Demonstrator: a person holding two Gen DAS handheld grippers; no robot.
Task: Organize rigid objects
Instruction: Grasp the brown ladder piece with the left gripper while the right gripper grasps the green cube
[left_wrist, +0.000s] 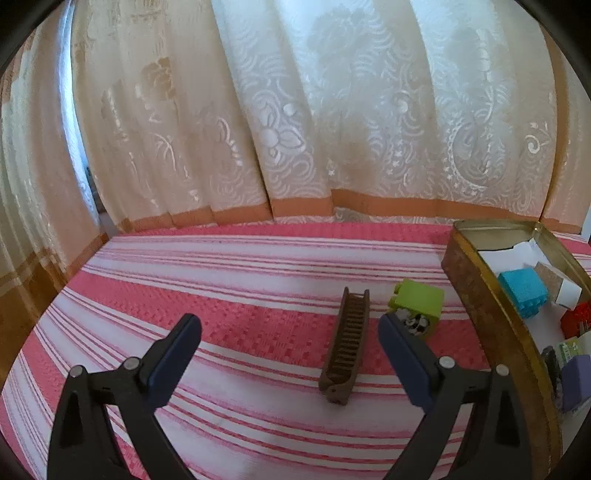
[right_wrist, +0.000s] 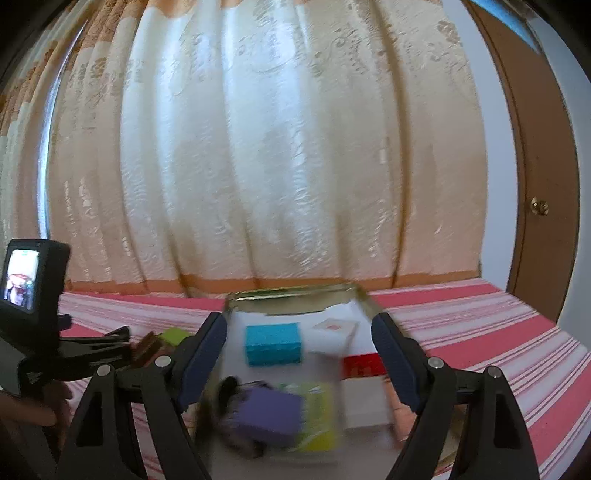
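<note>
**Two pieces still outside the tin, several already in**

Both claws stand wide apart and hold nothing. The left claw (left_wrist: 290, 328) hangs low over the striped bedspread (left_wrist: 221, 280). Lying between its spread fingers, nearer the right one and not touched by either, is the brown ladder-like piece (left_wrist: 346, 341). Its long axis runs away from the camera, almost in line with the claw's own fingers and leaning slightly right at the far end. The near end is rounded and closed, and the far end is open between two rails. A closing claw would therefore meet its narrow width, which looks favourable for a pick.

Just beyond the right finger sits the green block (left_wrist: 419, 302), close beside the ladder piece's far end but apart from it.

The right claw (right_wrist: 299, 349) hovers above the open tin box (right_wrist: 291, 293); this view is smeared by motion. Inside the tin are a blue block (right_wrist: 272, 343), a purple block (right_wrist: 267, 411), something red (right_wrist: 360, 365), a white card or box (right_wrist: 334, 328) and a yellow-green packet (right_wrist: 319, 413).

My judgement: the sorting is well past halfway, with the ladder piece and the green block left to go in.
</note>
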